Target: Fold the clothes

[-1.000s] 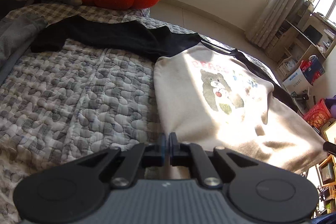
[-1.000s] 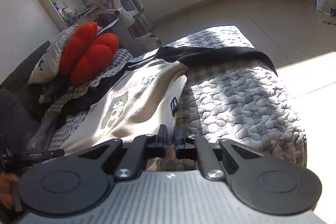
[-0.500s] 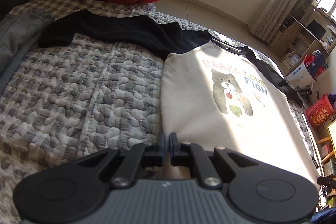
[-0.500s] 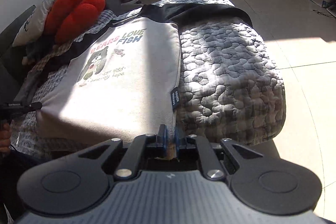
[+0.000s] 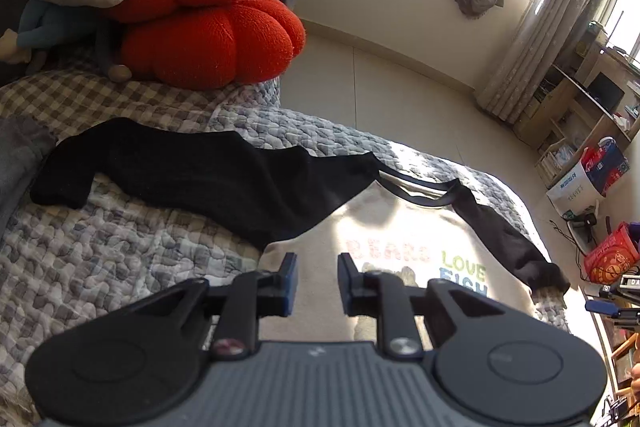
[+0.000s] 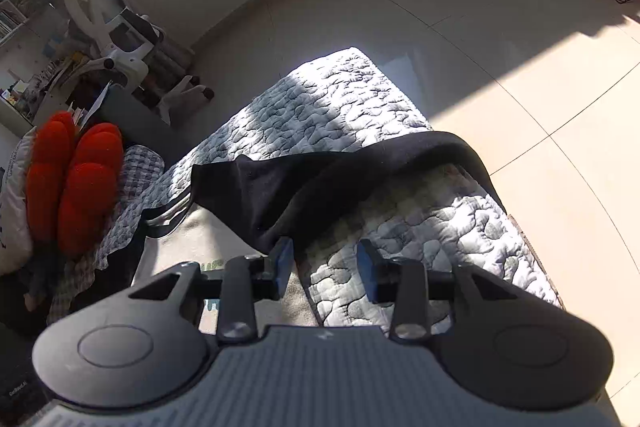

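Cream shirt [image 5: 384, 227] print: left view only | white chair [image 6: 116, 27]: right view only | both tools [image 5: 317, 279] [image 6: 325, 265] gaping, empty

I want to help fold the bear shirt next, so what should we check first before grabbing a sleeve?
1. Left gripper open and empty: ok, jaws apart, nothing between them.
2. Right gripper open and empty: ok, jaws apart.
3. Cream bear-print shirt with black sleeves lying print-up on the grey quilted cover: ok.
4. Long black sleeve near the red cushion spread out: ok, it stretches sideways, slightly wavy.
5. Other black sleeve flat: not ok, it is bunched and droops over the cover's edge.
6. Bottom hem straight: cannot tell, hidden behind the grippers.
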Demonstrator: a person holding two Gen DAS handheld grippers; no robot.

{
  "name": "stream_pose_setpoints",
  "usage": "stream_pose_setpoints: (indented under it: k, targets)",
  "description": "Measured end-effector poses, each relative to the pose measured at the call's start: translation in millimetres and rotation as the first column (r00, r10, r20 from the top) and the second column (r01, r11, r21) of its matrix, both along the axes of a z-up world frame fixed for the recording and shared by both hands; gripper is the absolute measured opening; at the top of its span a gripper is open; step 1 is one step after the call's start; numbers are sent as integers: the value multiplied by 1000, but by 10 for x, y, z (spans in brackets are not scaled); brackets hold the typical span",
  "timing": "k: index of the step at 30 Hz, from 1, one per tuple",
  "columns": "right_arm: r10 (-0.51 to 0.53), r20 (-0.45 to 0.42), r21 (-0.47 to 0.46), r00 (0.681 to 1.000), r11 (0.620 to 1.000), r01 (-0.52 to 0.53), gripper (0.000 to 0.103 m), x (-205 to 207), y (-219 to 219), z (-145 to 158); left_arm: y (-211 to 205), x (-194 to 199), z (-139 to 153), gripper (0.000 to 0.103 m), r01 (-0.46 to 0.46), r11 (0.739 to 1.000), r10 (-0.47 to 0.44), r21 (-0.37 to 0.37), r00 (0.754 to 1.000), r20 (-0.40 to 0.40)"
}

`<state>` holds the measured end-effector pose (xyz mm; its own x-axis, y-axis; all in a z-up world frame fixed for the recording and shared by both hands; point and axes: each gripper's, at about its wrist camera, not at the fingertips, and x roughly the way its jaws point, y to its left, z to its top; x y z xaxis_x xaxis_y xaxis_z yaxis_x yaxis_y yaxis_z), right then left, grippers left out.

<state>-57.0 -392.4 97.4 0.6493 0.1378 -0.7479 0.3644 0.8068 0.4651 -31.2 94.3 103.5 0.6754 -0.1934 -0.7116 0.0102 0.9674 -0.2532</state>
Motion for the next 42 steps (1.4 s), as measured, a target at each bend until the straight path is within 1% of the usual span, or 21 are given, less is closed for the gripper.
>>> stream_pose_setpoints:
  k: [2,5,7,10,12,14,15,16,17,21,24,25,28,29,30,33,35,37,38,41,42]
  targets:
    - [-21,-26,0,999,1000,21,40,138,-51,-148,-124,227,-119,22,-1,1000,2,20,1000,-19]
    - [-50,-70,46,996,997,54,40,273,-169,-384,-164,481,-390,22,-13,999,14,34,999,-44]
    - [-58,-54,35,997,998,60,40,332,-198,-377,-153,610,-502,22,-18,999,20,44,999,-49]
    - [-81,-33,22,996,996,82,40,431,-237,-392,-61,772,-504,22,-31,999,32,36,999,-20]
    - [-108,-63,21,992,994,109,40,533,-241,-486,-14,871,-490,22,-33,999,33,30,999,9]
    - [-124,-76,-42,989,992,121,37,620,-161,-530,4,962,-538,22,-28,998,28,50,1000,9]
    - [-132,-73,-81,989,989,126,30,661,-112,-527,14,997,-576,17,-22,998,22,62,1000,2]
    - [-140,-56,-104,989,986,134,14,673,-73,-489,26,1029,-615,11,-15,997,16,73,1000,-4]
    - [-151,-30,-120,988,982,146,12,674,-45,-439,44,1057,-645,0,-16,996,16,85,1000,-8]
    - [-202,107,-199,974,955,220,10,633,17,-176,152,1109,-637,0,-39,993,38,111,999,15]
    - [-187,199,-258,962,937,236,10,588,67,-15,265,1116,-582,0,-66,992,62,109,997,33]
    - [-179,217,-274,960,932,236,9,582,81,16,302,1111,-571,0,-76,991,72,109,997,36]
    - [-161,179,-287,971,935,208,9,632,81,-39,360,1076,-577,0,-84,990,81,110,996,32]
    - [-158,154,-285,975,938,197,9,655,72,-78,361,1061,-595,0,-80,991,78,111,997,24]
    - [-164,109,-258,980,948,187,10,679,26,-170,361,1047,-613,0,-76,991,75,113,997,16]
    - [-218,46,-106,975,969,221,13,652,-212,-432,370,1015,-659,0,-69,991,70,110,998,-5]
    - [-261,32,13,965,965,261,15,609,-381,-546,390,1021,-670,1,-76,992,78,97,997,-12]
    - [-277,36,76,960,959,273,15,572,-425,-551,411,1038,-681,1,-83,993,85,83,996,-18]
    - [-268,33,61,963,962,266,15,581,-397,-528,408,1046,-687,1,-80,993,82,82,997,-17]
    - [-220,19,-45,975,974,221,15,655,-276,-479,403,1063,-683,1,-81,992,82,95,997,-5]
    - [-212,31,-83,977,973,214,14,668,-232,-449,407,1068,-676,1,-86,991,86,100,996,1]
